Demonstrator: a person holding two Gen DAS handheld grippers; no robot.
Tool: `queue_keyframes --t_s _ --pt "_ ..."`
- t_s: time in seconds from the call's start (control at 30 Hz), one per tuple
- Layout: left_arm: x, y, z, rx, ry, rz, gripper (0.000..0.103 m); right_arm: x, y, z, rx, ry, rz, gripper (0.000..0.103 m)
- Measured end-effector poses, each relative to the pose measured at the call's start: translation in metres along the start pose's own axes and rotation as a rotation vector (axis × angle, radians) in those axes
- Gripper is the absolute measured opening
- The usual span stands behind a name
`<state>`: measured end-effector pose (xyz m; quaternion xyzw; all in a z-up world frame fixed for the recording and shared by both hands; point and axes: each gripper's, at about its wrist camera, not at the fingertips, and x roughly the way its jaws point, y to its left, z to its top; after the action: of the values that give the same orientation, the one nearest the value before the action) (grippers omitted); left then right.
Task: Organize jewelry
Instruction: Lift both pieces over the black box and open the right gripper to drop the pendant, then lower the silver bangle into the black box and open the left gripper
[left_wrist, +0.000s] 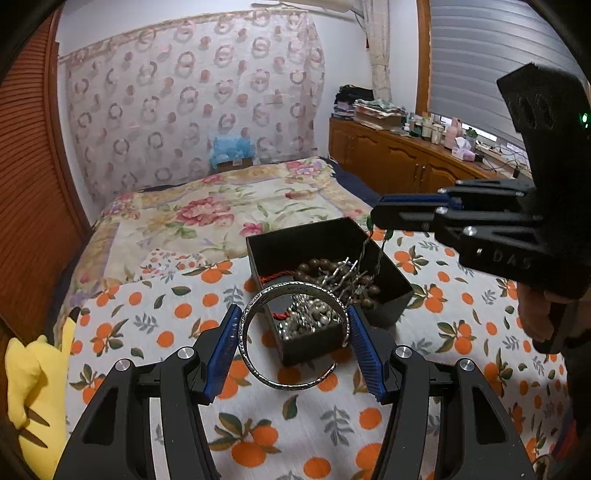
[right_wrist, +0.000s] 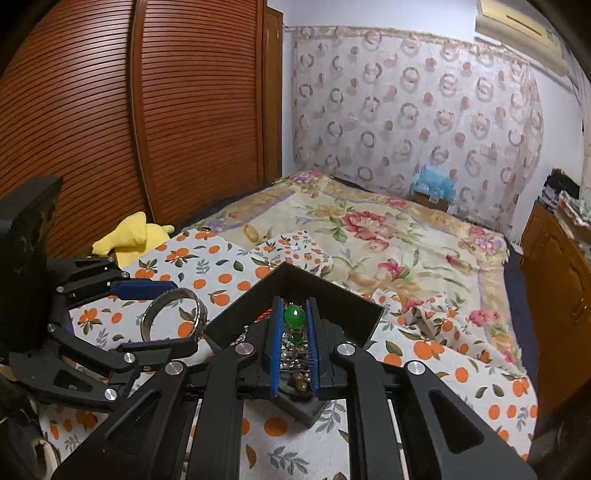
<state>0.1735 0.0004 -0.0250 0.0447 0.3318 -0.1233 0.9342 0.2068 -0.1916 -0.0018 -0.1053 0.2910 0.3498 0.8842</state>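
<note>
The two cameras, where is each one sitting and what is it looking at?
Left wrist: sits behind the left gripper, looking along its fingers at the silver bangle they hold; a hand shows at right.
Right wrist: sits behind the right gripper, shut on a green-beaded chain.
Both share the black box and orange-print cloth.

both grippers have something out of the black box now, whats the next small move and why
Probably lift the right gripper a little higher: it pinches a green bead, and its chain still trails into the tangle in the black box. The left gripper already holds the silver bangle clear.
</note>
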Motion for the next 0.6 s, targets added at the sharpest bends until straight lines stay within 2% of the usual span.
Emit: queue_keyframes --t_s 0.3,0.6 --pt "0.024 -0.003 0.017 0.025 0.016 -0.010 0.056 0.016 -0.020 -0.009 0.059 0.025 0.023 0.014" --pt "0.050 -0.007 0.030 0.049 0.037 -0.018 0.056 0.014 -0.036 -0.016 0.100 0.014 -0.020 0.014"
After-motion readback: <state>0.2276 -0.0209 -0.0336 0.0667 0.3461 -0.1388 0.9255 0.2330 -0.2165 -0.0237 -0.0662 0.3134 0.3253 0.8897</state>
